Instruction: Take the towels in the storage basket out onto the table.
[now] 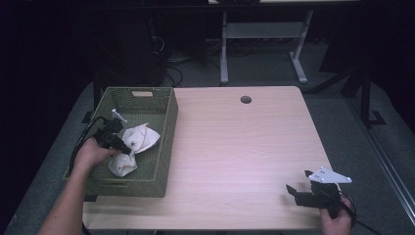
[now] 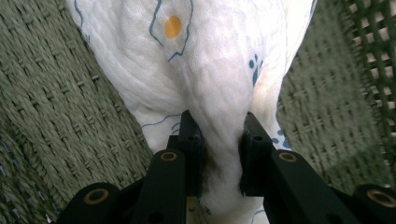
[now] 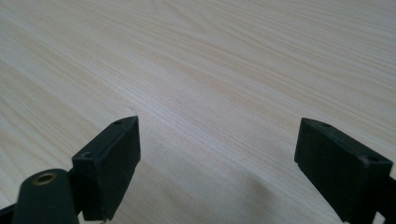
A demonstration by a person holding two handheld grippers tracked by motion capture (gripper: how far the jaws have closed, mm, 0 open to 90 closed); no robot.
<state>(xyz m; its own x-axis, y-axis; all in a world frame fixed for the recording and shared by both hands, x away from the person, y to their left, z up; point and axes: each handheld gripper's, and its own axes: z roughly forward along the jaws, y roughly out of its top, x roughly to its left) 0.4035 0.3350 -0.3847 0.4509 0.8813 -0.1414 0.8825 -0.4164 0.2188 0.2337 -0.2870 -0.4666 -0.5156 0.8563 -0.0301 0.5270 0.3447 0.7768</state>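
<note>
White cloth [image 2: 205, 70] pinched between left gripper [image 2: 219, 140] jaws, over basket [image 2: 56, 116]

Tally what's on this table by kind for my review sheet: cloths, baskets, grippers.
White printed cloths: 2, both inside the basket
Green woven basket: 1
Grippers: 2, the left gripper clamped on a cloth, the right gripper open over the table
Total: 5

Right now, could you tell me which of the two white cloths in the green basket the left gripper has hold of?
The nearer cloth, by the basket's front wall: the left gripper is pinching it, while the farther cloth lies loose behind.
</note>
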